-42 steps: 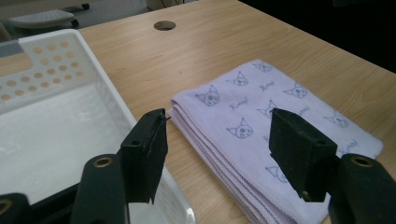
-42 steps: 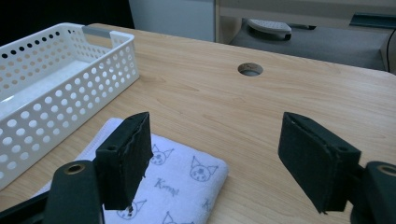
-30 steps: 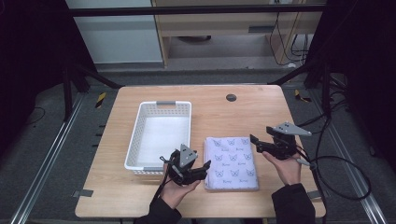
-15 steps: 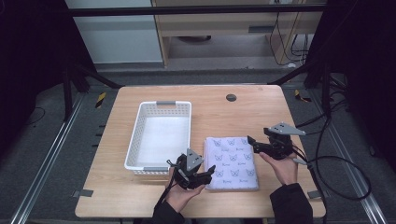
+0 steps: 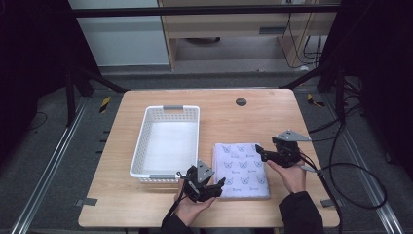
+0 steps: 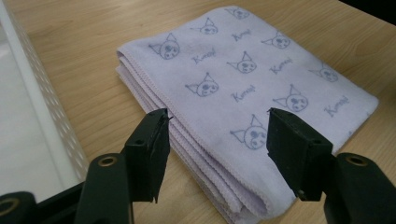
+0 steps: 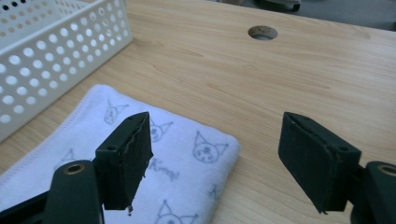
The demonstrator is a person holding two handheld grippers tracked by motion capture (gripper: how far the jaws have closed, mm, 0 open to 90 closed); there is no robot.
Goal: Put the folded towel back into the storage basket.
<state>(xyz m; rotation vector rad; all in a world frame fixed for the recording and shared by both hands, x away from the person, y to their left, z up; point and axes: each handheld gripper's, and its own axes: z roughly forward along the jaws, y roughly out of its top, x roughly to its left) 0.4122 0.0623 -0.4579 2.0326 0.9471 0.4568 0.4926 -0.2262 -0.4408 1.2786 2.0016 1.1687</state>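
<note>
A folded lilac towel [image 5: 242, 170] printed with small cat faces lies flat on the wooden table, right of a white basket [image 5: 165, 141]. My left gripper [image 5: 217, 181] is held low at the towel's near left corner with its jaws open. In the left gripper view [image 6: 217, 116] the towel [image 6: 243, 70] and its stacked folded edge lie between and beyond the jaws, and nothing is gripped. My right gripper [image 5: 260, 152] hovers open over the towel's far right corner. In the right gripper view [image 7: 215, 126] that corner of the towel [image 7: 177, 154] lies under the left jaw.
The perforated basket [image 7: 56, 51] is empty and stands close to the towel's left side; its wall [image 6: 28, 107] is just left of my left gripper. A round cable hole [image 5: 240, 102] sits near the table's far edge. A black cable [image 5: 350, 168] trails off the table's right side.
My left hand has moved right and down toward the towel's near left corner. The right gripper has hardly shifted. The towel and the basket lie as before.
</note>
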